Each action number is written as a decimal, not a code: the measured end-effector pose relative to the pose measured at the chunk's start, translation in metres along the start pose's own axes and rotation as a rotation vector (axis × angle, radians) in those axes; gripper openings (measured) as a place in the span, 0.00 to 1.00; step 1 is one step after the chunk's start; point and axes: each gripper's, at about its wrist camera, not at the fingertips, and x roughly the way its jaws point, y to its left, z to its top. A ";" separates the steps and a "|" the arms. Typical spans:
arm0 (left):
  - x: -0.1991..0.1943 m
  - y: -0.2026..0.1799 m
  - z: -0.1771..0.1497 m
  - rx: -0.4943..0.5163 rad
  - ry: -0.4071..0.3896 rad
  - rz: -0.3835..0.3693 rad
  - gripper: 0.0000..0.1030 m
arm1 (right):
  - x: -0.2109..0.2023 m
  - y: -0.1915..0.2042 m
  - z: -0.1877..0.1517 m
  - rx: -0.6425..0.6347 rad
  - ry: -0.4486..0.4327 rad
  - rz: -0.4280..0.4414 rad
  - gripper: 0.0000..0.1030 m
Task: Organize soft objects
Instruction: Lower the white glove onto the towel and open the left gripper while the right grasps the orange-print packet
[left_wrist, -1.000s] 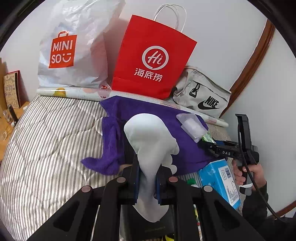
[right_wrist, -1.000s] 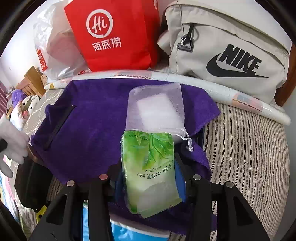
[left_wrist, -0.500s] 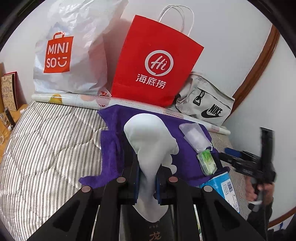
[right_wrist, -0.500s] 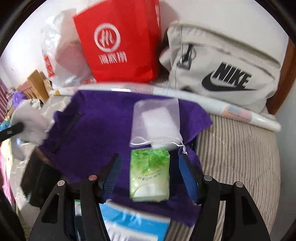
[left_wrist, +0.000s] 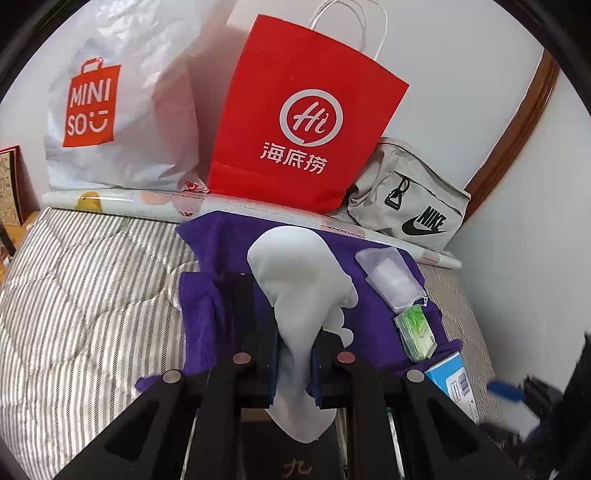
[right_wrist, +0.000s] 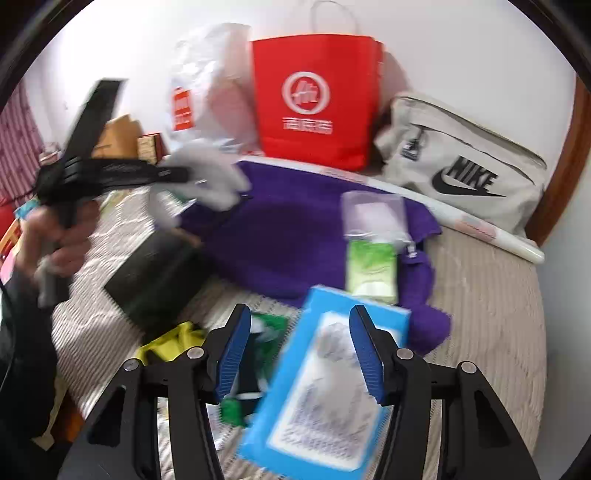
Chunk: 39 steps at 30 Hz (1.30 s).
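Gripping the white glove (left_wrist: 306, 295) by its cuff, the left gripper (left_wrist: 295, 354) holds it above the purple towel (left_wrist: 221, 280), probably to lay it there beside the green tissue pack (left_wrist: 415, 328) near the towel's right edge. The right gripper (right_wrist: 301, 354) is wide apart and holds nothing, over the blue pack (right_wrist: 325, 387).

Left gripper (left_wrist: 295, 360): closed tight on a white glove (left_wrist: 301, 291), with the black fingers (left_wrist: 258, 354) pressing it from both sides. Seen from the right camera, held up high in a bare hand (right_wrist: 62, 240), pointing across to the right, all blurry.

Right gripper (right_wrist: 299, 354): wide open, nothing between the blue pads (right_wrist: 364, 354). Tilted down, fingers spread far apart. Only a blurry blue tip showing at the edge of the left camera.
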 end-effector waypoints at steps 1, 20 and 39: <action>0.003 0.001 0.001 0.002 0.005 0.002 0.13 | 0.001 0.006 -0.005 0.011 0.004 0.020 0.54; 0.038 0.016 0.002 -0.003 0.070 0.009 0.13 | 0.023 0.079 -0.077 0.068 0.194 0.099 0.54; 0.060 0.021 -0.001 -0.030 0.127 -0.011 0.16 | 0.045 0.082 -0.095 0.085 0.230 0.050 0.64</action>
